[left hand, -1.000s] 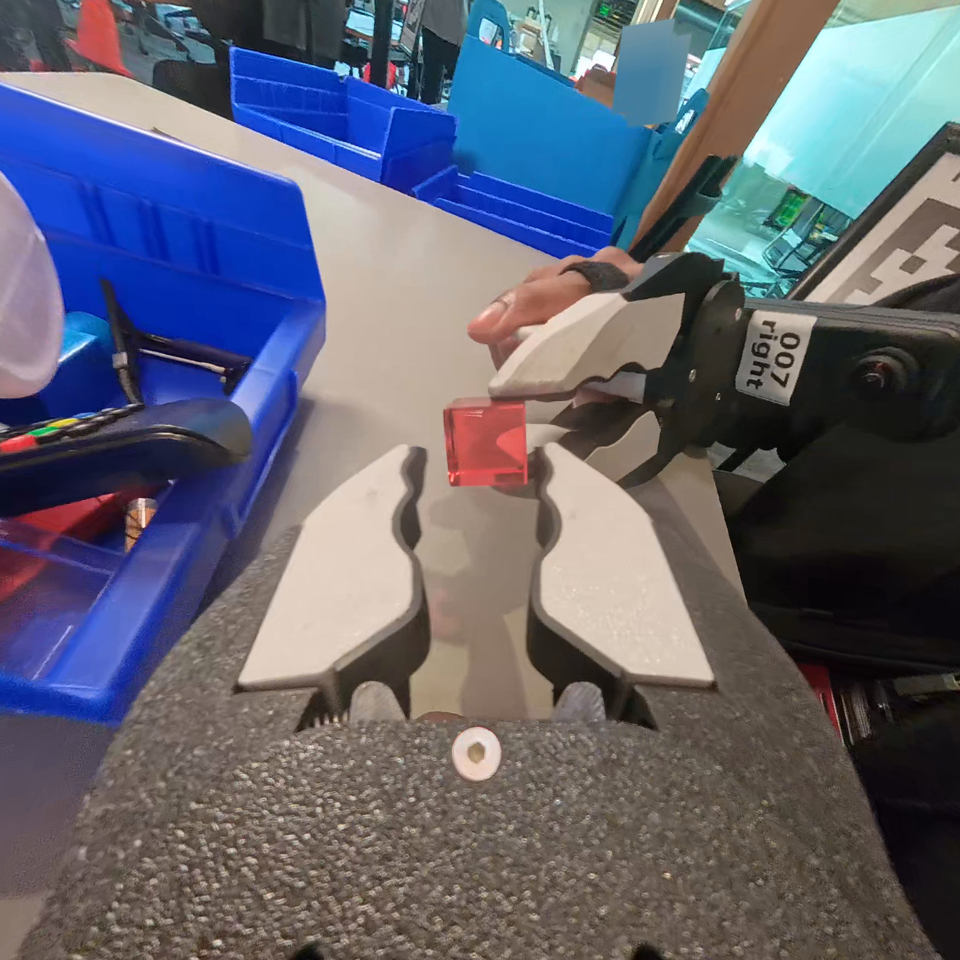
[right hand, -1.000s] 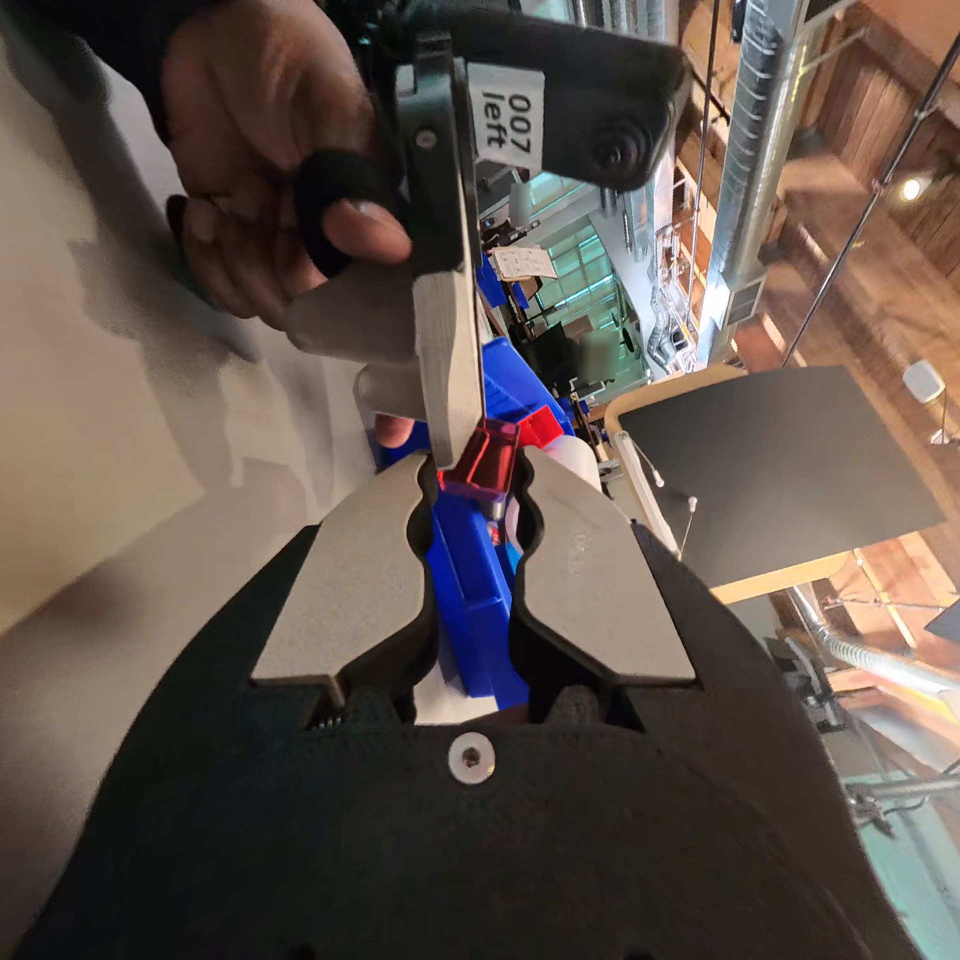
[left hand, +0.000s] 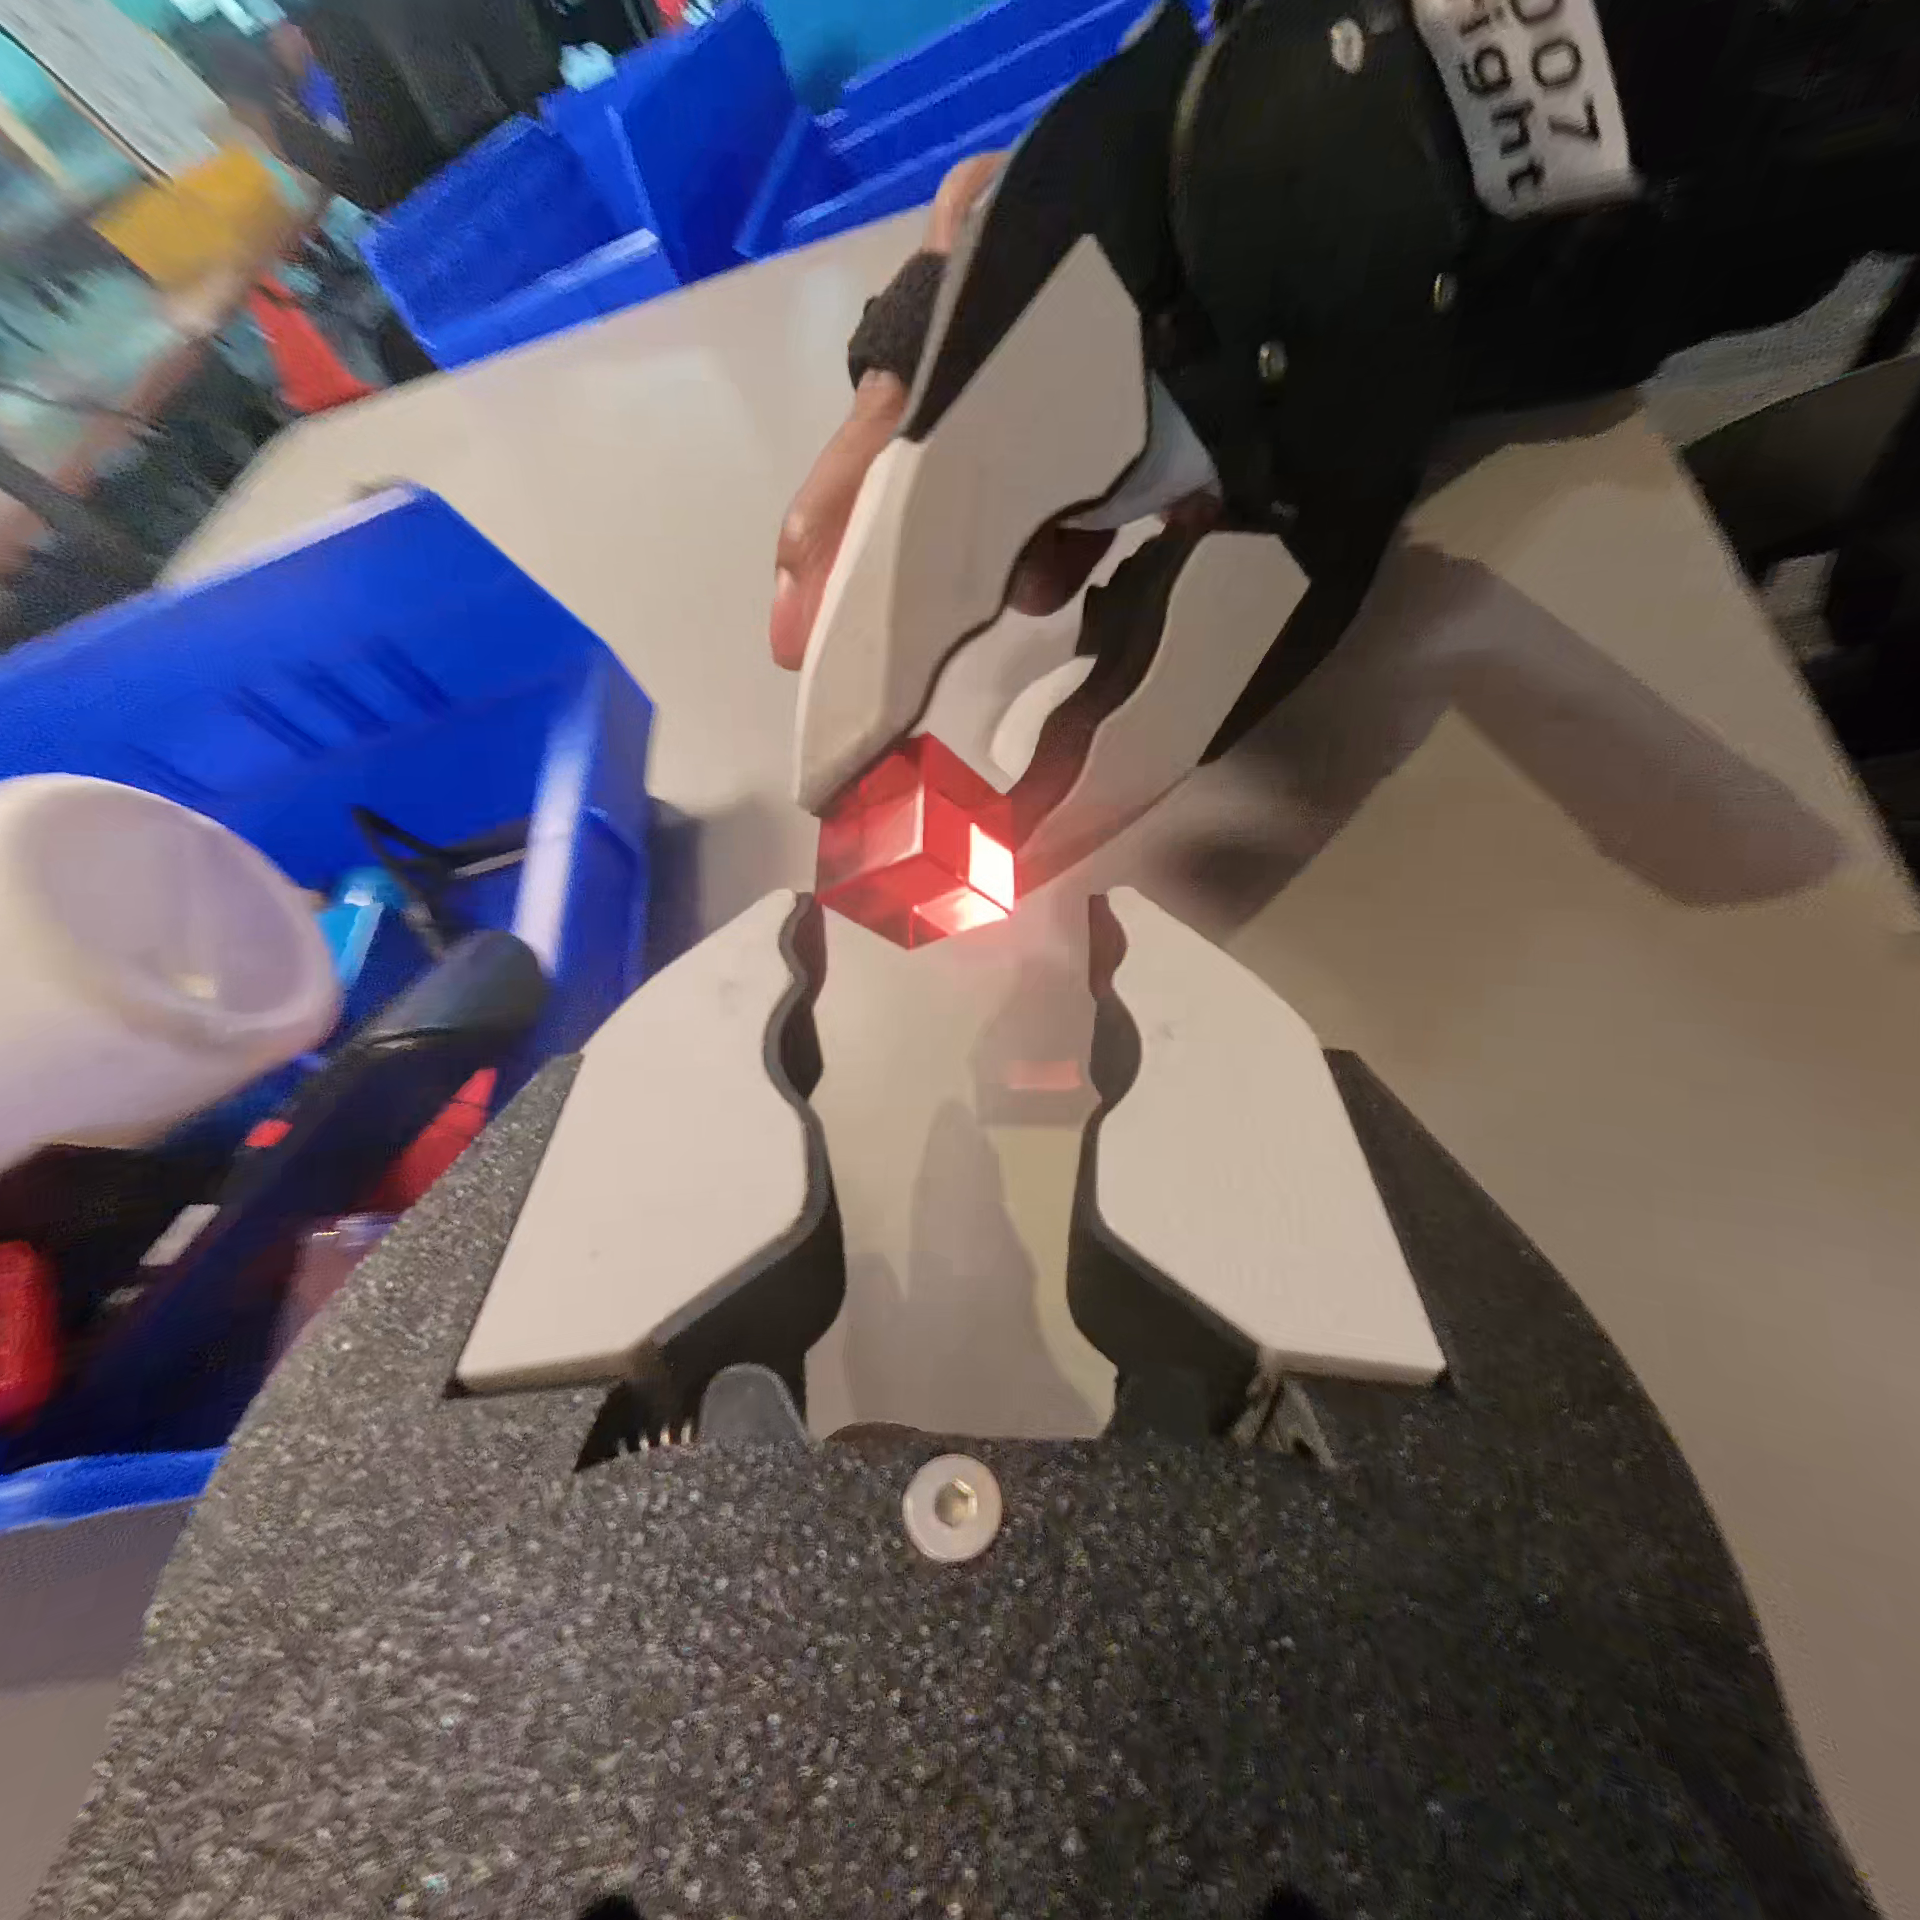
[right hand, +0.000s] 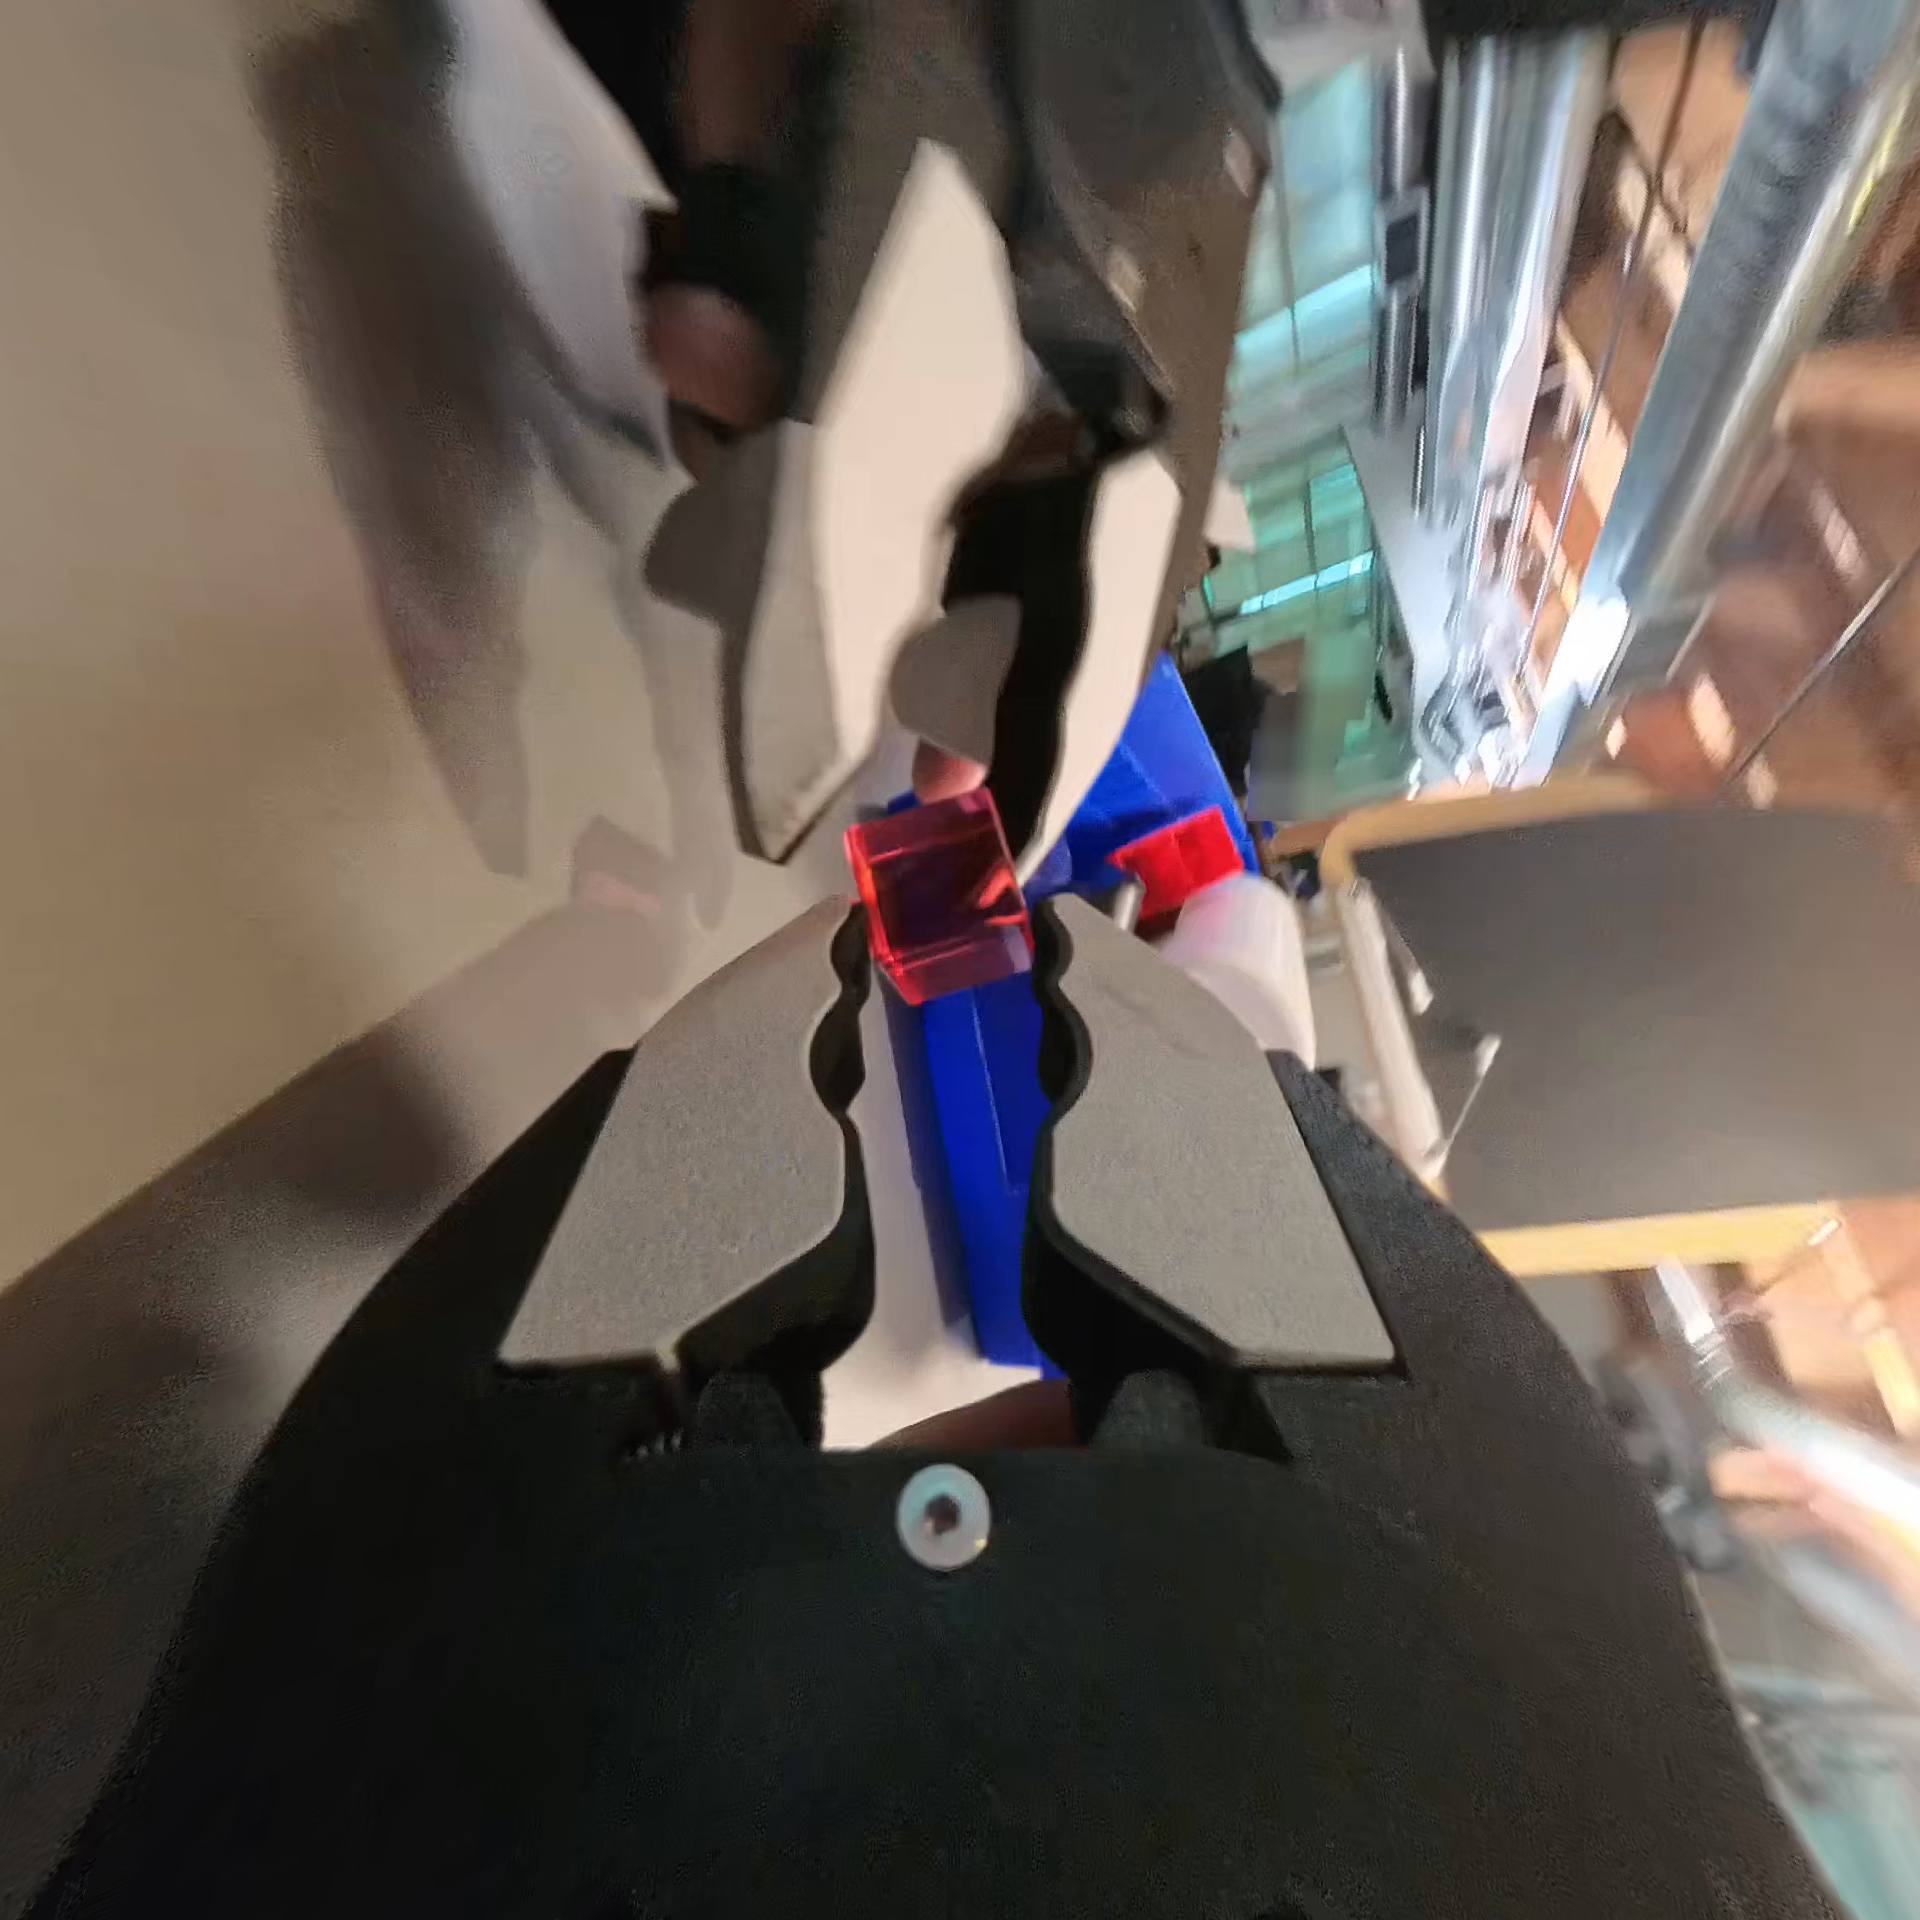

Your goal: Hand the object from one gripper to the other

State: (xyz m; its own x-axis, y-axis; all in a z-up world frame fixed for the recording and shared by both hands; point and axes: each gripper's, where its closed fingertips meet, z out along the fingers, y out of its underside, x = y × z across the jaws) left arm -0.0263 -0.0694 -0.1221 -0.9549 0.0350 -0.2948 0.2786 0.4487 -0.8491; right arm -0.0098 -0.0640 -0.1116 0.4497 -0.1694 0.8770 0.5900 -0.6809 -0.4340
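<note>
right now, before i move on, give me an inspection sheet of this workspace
surface: pale grey tabletop, bare under the tongs
job's things: translucent red plastic cube, held off the table
clutter: blue plastic bin at left, with a white plastic container and dark, blurred items
grippers: right tongs shut on the cube; left tongs open, tips beside it
cables: nothing seen
surroundings: more blue plastic bins behind; blurred beyond

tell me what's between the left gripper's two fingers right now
In the left wrist view, only bare table shows between the left gripper fingers; the red cube sits beyond its tips, clamped by the right gripper.
</note>
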